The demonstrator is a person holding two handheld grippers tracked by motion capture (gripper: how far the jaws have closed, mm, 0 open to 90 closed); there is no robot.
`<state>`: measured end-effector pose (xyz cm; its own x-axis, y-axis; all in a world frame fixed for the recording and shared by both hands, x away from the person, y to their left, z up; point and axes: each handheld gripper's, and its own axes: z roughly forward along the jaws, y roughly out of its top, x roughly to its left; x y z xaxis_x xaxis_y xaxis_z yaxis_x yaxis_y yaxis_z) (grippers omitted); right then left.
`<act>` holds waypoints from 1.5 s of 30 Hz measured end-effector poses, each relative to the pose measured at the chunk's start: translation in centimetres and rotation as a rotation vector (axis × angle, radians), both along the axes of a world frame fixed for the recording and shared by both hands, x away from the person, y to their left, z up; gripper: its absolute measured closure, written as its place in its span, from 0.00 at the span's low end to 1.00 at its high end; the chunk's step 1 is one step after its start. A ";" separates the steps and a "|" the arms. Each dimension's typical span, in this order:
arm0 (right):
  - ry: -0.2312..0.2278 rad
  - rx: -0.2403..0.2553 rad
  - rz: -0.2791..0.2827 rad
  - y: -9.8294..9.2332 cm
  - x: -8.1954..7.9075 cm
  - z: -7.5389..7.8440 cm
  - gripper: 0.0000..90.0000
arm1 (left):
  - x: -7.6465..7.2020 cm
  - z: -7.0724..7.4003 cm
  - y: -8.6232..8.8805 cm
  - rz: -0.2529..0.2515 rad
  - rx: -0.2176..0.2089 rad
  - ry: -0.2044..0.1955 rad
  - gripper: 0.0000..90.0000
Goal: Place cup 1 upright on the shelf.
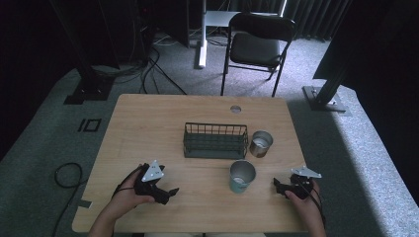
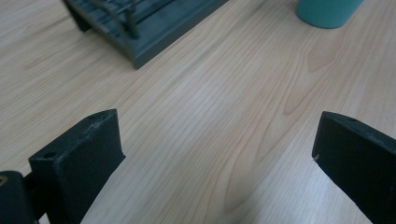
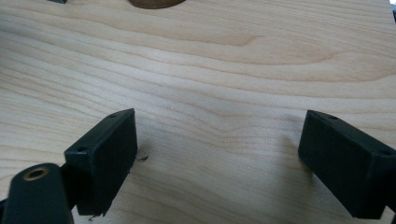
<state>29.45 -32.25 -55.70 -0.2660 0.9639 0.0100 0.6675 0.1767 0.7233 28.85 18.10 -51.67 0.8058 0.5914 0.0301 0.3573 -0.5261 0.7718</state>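
Observation:
A dark green wire basket point(image 1: 215, 140) stands at the middle of the wooden table point(image 1: 148, 128). Just right of it is a metal cup point(image 1: 260, 143), and a teal cup point(image 1: 242, 176) stands nearer the front. My left gripper point(image 1: 171, 192) rests low at the front left, pointing right; its jaws are open over bare wood point(image 2: 217, 154), with the basket corner point(image 2: 140, 32) and the teal cup point(image 2: 327, 9) ahead. At the front right, my right gripper point(image 1: 277, 184) points left, open point(image 3: 217, 149) with nothing between its jaws; a brown cup base point(image 3: 156, 3) shows at the top edge.
A round cable hole point(image 1: 235, 109) sits near the table's far edge. A black folding chair point(image 1: 257, 44) stands behind the table, and cables point(image 1: 66, 173) lie on the carpet at the left. Bare wood lies between the two grippers.

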 end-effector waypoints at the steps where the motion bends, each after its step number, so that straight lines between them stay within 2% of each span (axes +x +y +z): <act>1: 0.000 0.000 0.000 0.0 0.0 0.0 0.13 | 0.0 0.0 -0.2 -0.009 0.001 0.000 0.02; 3: 0.000 0.000 0.000 0.0 0.0 0.0 0.13 | 0.1 0.0 -0.5 -0.006 -0.020 0.011 0.02; 8: 0.001 0.001 -0.001 0.0 0.0 0.0 0.13 | 0.3 0.1 -1.1 -0.016 -0.026 0.006 0.02; 17: 0.000 0.002 -0.001 0.0 0.0 0.0 0.13 | 0.5 0.2 -3.6 -0.088 -0.029 0.010 0.02; 22: 0.001 0.002 -0.002 0.0 0.0 0.0 0.13 | 0.7 0.0 -4.4 -0.101 -0.029 0.011 0.02; 28: 0.001 0.002 -0.002 0.0 0.0 0.0 0.13 | 0.8 -0.2 -5.7 -0.113 -0.057 0.017 0.02; 31: 0.001 0.002 -0.002 0.0 0.0 0.0 0.13 | 0.9 -0.2 -6.6 -0.142 -0.060 0.017 0.02; 35: 0.000 0.002 -0.001 0.0 0.0 0.0 0.13 | 1.1 -0.2 -7.2 -0.155 -0.067 0.018 0.02; 40: 0.000 0.002 -0.001 0.0 0.0 0.0 0.13 | 1.5 -0.1 -8.3 -0.155 -0.075 0.007 0.02; 45: 0.000 0.002 -0.001 0.0 0.0 0.0 0.13 | 1.4 0.0 -9.5 -0.189 -0.077 -0.012 0.02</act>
<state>29.45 -32.23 -55.70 -0.2648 0.9642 0.0116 0.6678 0.1746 0.7236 30.29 8.63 -51.69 0.9025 0.4308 0.0007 0.2485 -0.5220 0.8160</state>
